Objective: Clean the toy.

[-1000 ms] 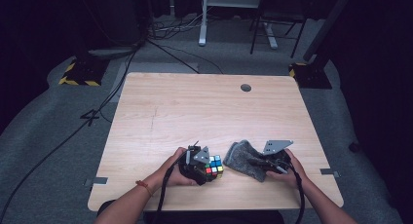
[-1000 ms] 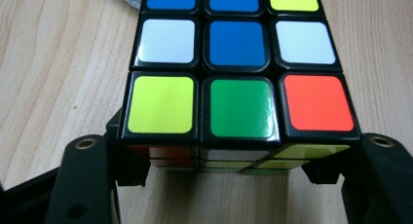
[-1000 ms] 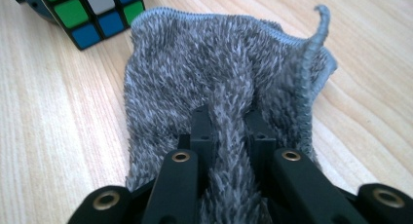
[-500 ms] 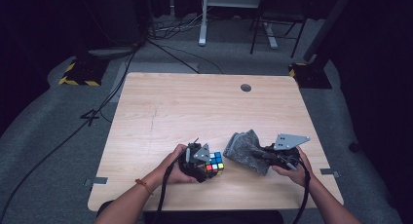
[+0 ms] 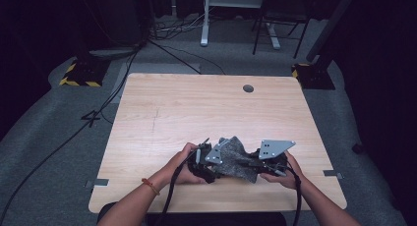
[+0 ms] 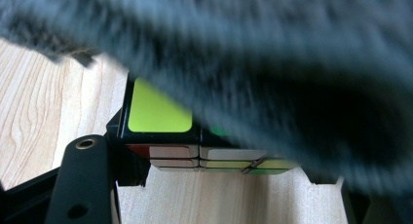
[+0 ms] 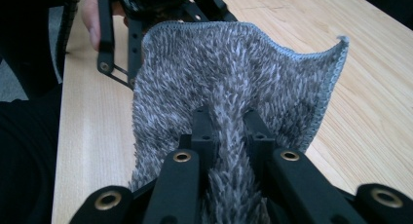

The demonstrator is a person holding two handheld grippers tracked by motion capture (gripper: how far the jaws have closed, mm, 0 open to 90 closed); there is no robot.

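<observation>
the puzzle cube (image 6: 160, 118) sits low over the near edge of the table (image 5: 196, 108), clamped between the jaws of the left gripper (image 5: 209, 162), with a yellow-green tile showing in the left gripper view. the grey shaggy cloth (image 5: 236, 157) is draped across its top, and the right gripper (image 7: 229, 121) pinches a fold of that cloth tight, jaws drawn in on the pile. this looks like the wiping step: cube held steady, cloth brought over it. the next move, i'd guess, calls for dragging the cloth across the cube's faces while the left grip stays firm, so the cube doesn't twist or slip out.
</observation>
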